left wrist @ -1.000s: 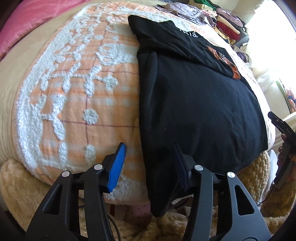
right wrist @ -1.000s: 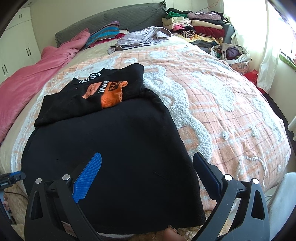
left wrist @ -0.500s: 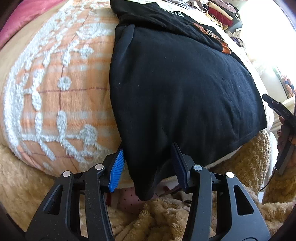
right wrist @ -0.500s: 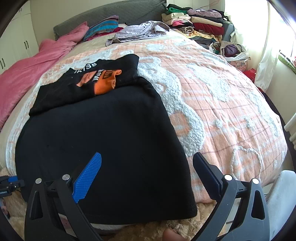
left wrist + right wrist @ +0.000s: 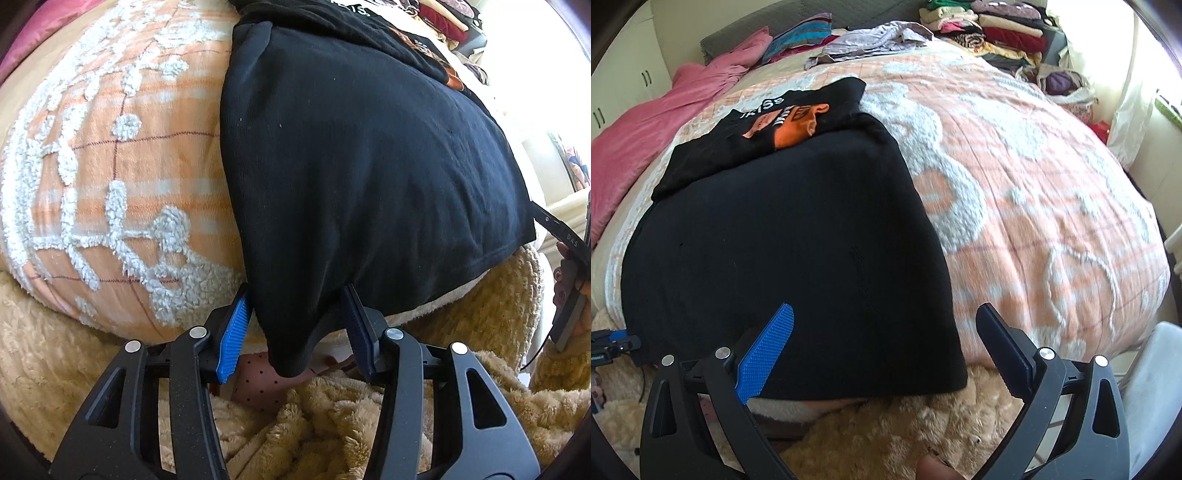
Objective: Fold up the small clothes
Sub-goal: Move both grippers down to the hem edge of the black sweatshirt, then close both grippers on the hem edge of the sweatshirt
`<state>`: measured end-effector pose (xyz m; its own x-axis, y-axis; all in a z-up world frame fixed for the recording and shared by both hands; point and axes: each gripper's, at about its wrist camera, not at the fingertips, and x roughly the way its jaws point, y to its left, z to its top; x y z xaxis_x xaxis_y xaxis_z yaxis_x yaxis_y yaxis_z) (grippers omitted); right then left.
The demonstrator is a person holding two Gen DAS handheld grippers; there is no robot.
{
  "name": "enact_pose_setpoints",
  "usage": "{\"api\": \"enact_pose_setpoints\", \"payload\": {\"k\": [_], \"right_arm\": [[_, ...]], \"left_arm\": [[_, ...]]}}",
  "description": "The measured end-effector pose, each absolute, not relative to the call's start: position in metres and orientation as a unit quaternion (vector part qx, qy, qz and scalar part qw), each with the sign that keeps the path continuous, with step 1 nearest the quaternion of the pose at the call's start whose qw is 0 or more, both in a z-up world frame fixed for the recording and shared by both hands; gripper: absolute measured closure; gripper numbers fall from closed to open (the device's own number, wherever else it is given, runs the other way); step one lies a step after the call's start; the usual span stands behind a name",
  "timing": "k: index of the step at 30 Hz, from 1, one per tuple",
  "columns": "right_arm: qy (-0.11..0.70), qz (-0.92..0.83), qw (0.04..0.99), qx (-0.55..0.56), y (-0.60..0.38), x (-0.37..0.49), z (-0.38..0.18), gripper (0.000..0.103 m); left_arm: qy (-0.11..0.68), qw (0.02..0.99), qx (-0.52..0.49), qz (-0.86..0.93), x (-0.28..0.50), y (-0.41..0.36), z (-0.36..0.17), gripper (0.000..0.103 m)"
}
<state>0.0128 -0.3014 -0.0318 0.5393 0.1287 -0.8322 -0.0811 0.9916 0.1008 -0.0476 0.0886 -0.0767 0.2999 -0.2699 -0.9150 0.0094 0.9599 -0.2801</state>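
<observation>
A black T-shirt (image 5: 783,229) with an orange and white print lies flat on the bed, its top part folded over. Its hem hangs over the near bed edge. In the left wrist view the shirt (image 5: 362,158) has its lower left corner hanging between the jaws of my left gripper (image 5: 295,328), which is open and straddles that corner. My right gripper (image 5: 886,343) is open wide just above the hem near the shirt's lower right corner and holds nothing.
The orange and white textured bedspread (image 5: 1034,192) covers the bed. A fuzzy tan blanket (image 5: 332,424) lies below the bed edge. A pink duvet (image 5: 646,129) is at far left. Stacked clothes (image 5: 990,26) and a crumpled grey garment (image 5: 871,40) lie at the head.
My left gripper moved right and in, so the shirt's lower left corner now hangs between its jaws, which have narrowed. My right gripper moved closer to the hem.
</observation>
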Motion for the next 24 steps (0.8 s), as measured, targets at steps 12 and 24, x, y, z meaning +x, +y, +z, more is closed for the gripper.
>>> {"api": "enact_pose_setpoints", "payload": {"k": [12,24], "right_arm": [[0.504,0.064,0.86,0.043,-0.32,0.009,-0.054,0.023],[0.487,0.093,0.869,0.006,-0.311,-0.001,-0.045,0.092]], "left_arm": [[0.594,0.79,-0.121,-0.094,-0.05,0.089,-0.083,0.055],[0.598,0.786,-0.12,-0.099,-0.047,0.083,-0.084,0.047]]}}
